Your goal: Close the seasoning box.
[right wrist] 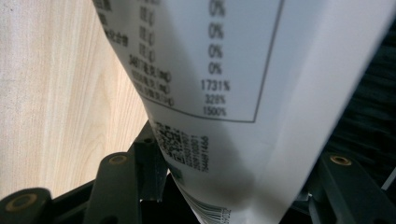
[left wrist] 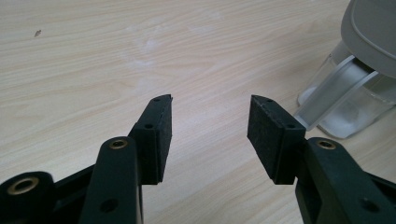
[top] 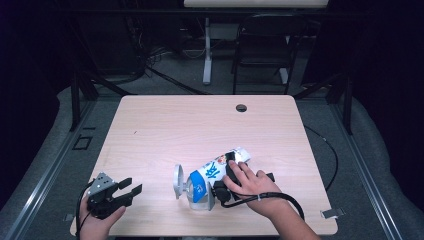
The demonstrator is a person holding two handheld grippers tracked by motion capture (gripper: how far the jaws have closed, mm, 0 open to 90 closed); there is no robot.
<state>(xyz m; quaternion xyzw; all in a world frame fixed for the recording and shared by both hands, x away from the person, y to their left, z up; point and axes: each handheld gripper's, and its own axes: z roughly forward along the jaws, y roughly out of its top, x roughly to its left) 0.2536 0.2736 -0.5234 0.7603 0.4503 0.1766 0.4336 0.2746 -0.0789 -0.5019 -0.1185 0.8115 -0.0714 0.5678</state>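
Pouch [top: 216, 169] was clamped in right gripper [top: 231, 176], tipped over clear container [top: 200, 192]; left gripper [top: 125, 192] wide, idle. Risk: contents spilling past rim w/ sloppy aim.

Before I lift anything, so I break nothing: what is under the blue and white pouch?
The pouch, clamped in the right gripper, leans into a clear container with a grey lid. The hand hides whether it touches the table.

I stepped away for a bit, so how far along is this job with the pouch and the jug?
Done: the jug's lid is open. In hand: the right gripper clamps the pouch, tilted with its lower end in the jug. The left gripper waits open. Left: whether anything has poured can't be told.
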